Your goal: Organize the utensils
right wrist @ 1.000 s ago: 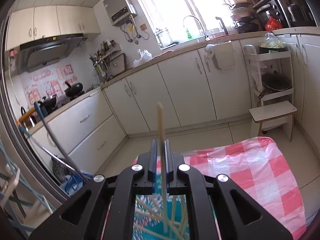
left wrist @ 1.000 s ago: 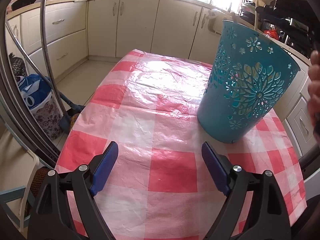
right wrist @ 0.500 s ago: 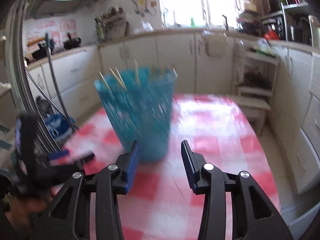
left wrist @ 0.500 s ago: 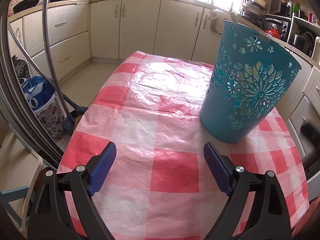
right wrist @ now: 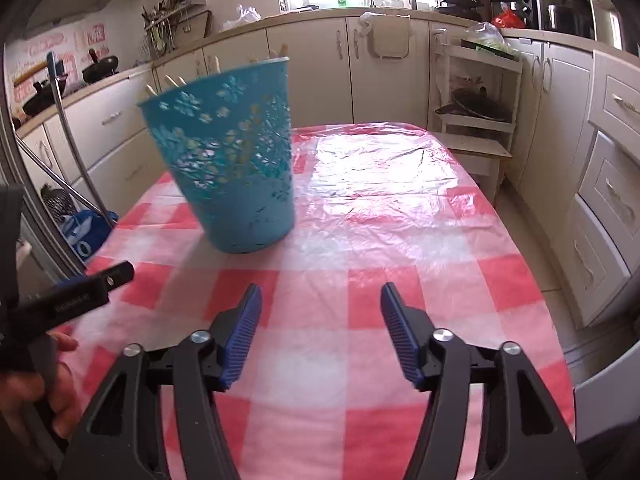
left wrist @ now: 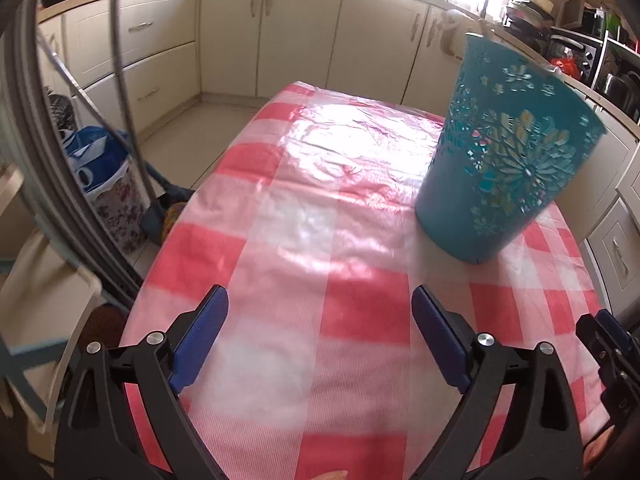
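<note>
A teal cut-out basket (left wrist: 506, 152) stands upright on the red-and-white checked tablecloth (left wrist: 320, 240); it also shows in the right wrist view (right wrist: 230, 152). Several pale wooden chopstick tips (right wrist: 176, 80) stick out above its rim. My left gripper (left wrist: 320, 332) is open and empty, low over the near part of the table, left of the basket. My right gripper (right wrist: 320, 328) is open and empty, near the table's front edge, apart from the basket. The left gripper also shows at the left edge of the right wrist view (right wrist: 80, 292).
Cream kitchen cabinets (right wrist: 400, 72) ring the table. A white shelf rack with pans (right wrist: 476, 100) stands behind it. A mop handle (left wrist: 124, 80) and a blue patterned bag (left wrist: 104, 184) sit on the floor to the left.
My right gripper let go of a chopstick into the basket, opened, and drew back and down to the table's near side. My left gripper stayed open and shifted slightly.
</note>
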